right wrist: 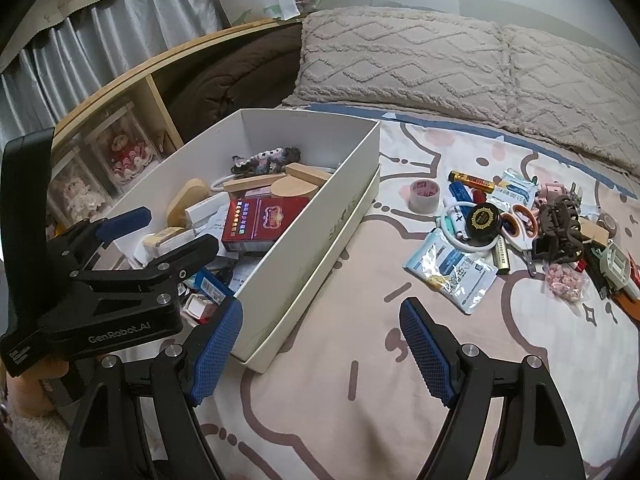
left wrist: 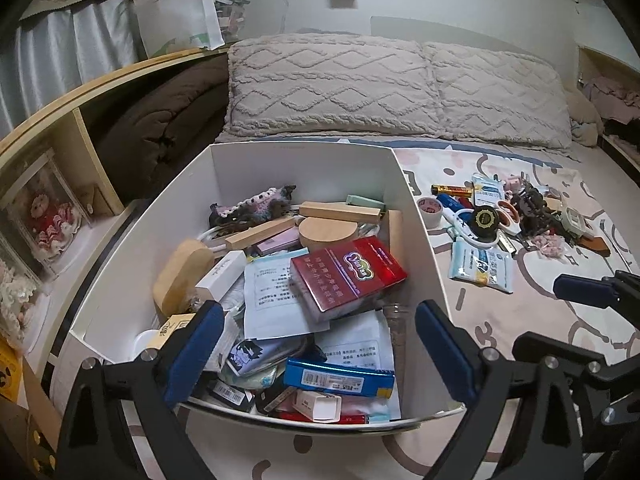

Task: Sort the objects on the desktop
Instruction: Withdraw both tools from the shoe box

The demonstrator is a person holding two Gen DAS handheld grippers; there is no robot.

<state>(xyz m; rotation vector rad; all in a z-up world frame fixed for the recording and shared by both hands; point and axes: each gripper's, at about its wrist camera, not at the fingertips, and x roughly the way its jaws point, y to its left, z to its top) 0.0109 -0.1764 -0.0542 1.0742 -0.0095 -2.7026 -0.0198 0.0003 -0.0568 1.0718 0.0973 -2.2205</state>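
Note:
A white box (left wrist: 424,240) (right wrist: 320,216) on the bed holds several sorted things, with a red carton (left wrist: 348,276) (right wrist: 260,220) on top and a blue pack (left wrist: 340,378) near its front. My left gripper (left wrist: 320,356) (right wrist: 160,228) hangs open and empty over the box's near end. A pile of loose items (left wrist: 512,220) (right wrist: 520,228) lies on the bedsheet to the right: a tape roll (right wrist: 425,195), a black round tin (right wrist: 484,220), scissors (right wrist: 520,224), a brown hair claw (right wrist: 560,228) and a blue-white sachet (right wrist: 452,276). My right gripper (right wrist: 320,352) is open and empty above the sheet, beside the box.
Two knitted pillows (left wrist: 400,84) lie at the head of the bed. A wooden shelf (left wrist: 60,152) with dolls in clear cases stands to the left of the box. A white paper bag (left wrist: 176,8) stands on the shelf top.

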